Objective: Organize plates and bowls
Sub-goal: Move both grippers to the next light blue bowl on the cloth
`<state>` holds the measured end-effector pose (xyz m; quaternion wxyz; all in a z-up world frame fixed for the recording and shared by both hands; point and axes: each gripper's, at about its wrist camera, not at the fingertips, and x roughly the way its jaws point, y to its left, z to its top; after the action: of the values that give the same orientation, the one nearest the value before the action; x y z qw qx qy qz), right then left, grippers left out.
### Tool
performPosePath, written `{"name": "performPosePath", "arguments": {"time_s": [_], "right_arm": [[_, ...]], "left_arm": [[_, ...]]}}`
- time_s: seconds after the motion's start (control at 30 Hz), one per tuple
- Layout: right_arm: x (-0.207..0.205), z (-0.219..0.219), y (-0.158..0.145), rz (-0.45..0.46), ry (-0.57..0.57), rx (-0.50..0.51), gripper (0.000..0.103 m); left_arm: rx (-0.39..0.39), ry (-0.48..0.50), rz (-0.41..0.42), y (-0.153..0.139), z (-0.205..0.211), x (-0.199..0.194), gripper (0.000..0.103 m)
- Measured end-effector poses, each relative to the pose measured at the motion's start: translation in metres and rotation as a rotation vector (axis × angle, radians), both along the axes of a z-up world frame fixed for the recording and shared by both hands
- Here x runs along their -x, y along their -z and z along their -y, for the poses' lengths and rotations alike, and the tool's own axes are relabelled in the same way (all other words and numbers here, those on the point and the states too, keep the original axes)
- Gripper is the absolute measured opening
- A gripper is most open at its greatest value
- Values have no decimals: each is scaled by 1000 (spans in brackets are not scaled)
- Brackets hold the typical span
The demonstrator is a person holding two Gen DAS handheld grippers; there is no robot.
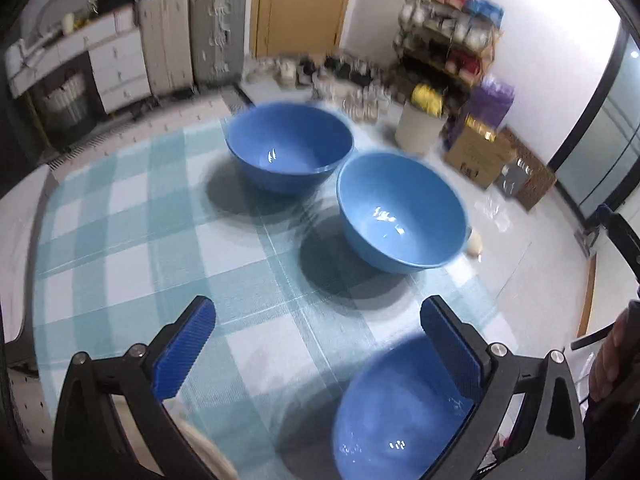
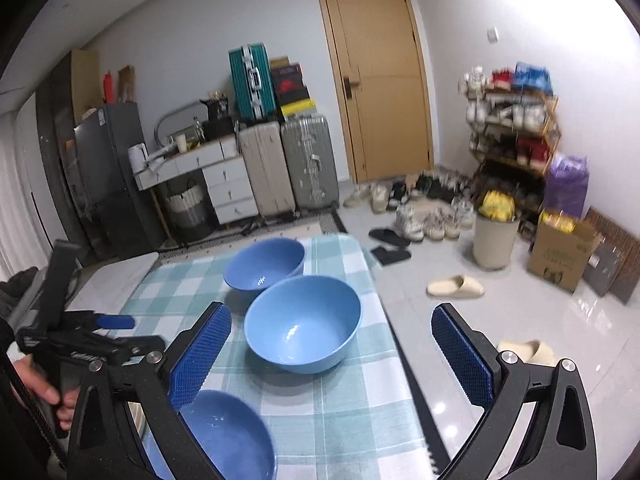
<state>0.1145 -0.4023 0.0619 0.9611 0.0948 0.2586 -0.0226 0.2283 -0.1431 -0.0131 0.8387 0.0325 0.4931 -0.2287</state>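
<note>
So three blue bowls (image 2: pixel 303 323) sat on the checked tablecloth (image 1: pixel 120 240). Left gripper (image 1: pixel 318 344) and right gripper (image 2: pixel 330 350) were both spread wide, holding nothing

White walls (image 2: pixel 192 40) enclosed the room, and a tan wooden door (image 2: pixel 376 80) stood at twelve o'clock above a glossy pale tiled floor (image 2: pixel 500 320). At ten o'clock a white drawer unit (image 2: pixel 228 188) sat beside two upright suitcases (image 2: pixel 288 168), with a dark fridge (image 2: pixel 108 172) further left. At two o'clock a crowded shoe rack (image 2: pixel 516 128) rose over scattered shoes (image 2: pixel 420 208), a bin (image 2: pixel 494 240) and a cardboard box (image 2: pixel 560 256).
</note>
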Motion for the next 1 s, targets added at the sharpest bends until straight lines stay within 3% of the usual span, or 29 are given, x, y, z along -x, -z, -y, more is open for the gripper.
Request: {"name": "performPosePath", "arguments": {"time_s": [0.13,0.47,0.73,0.9,1.0], "right_arm": [[-34,17,31,-85,5,-101,102],[-83,40,77,-193,2,-180,102],[-103,41,96,-232,-18,-205,102],[-110,37,100,-232,-29,-194,102],[-117,35,102,-239,-32,-199,102]], "left_arm": [[34,1,-122,21,23,-26,102],[-30,-19,-174,50,66,-74,100],[-37,25,-202,57,81,-87,73],[-35,46,-228,63,85,-91,43],[-26,63,-262,69,85,-92,35]]}}
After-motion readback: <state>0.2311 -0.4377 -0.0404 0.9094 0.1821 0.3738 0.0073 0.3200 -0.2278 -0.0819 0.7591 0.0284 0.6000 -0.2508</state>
